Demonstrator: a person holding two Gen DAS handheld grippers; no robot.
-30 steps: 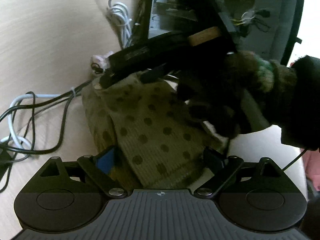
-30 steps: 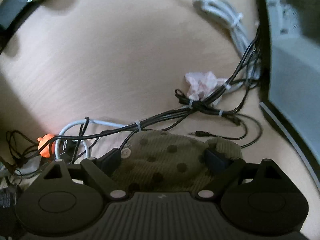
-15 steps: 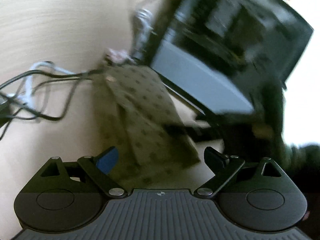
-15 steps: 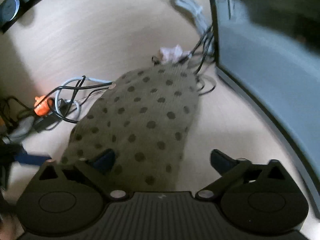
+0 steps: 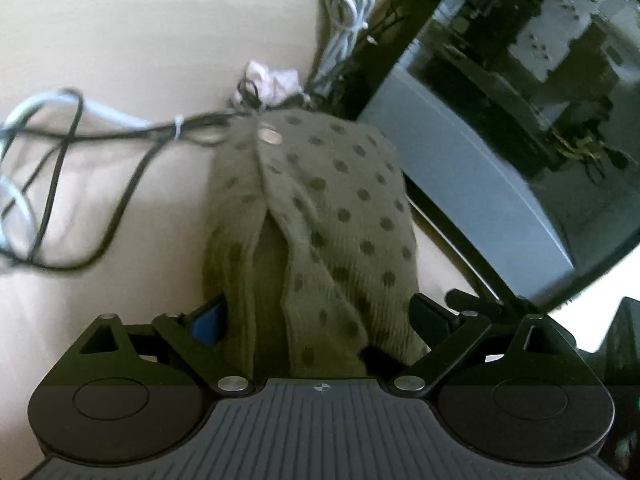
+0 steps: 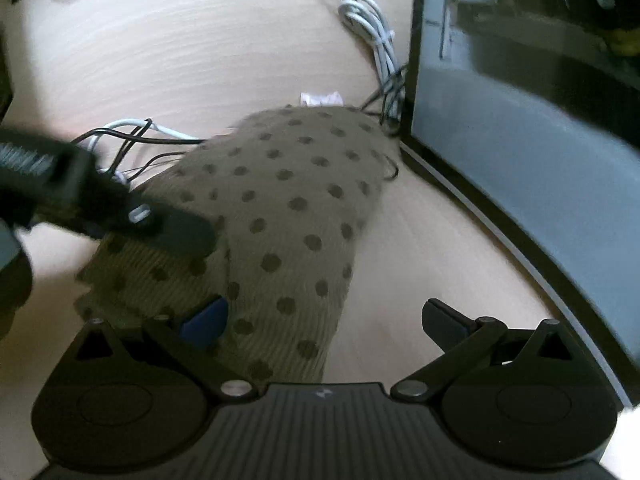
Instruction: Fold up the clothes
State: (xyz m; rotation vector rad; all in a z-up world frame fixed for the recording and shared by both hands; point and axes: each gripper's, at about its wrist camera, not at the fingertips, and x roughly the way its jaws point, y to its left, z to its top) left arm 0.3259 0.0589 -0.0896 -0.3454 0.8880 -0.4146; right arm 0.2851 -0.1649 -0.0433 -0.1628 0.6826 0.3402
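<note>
Right gripper (image 6: 324, 320) has backed off; garment (image 6: 280, 216) lies between its fingers.

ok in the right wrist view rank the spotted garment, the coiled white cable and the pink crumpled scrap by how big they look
Largest to smallest as they look in the right wrist view:
1. spotted garment, it fills the middle of the view
2. coiled white cable
3. pink crumpled scrap, mostly hidden behind the garment

The garment lies nearest the camera, which exaggerates its lead.
</note>
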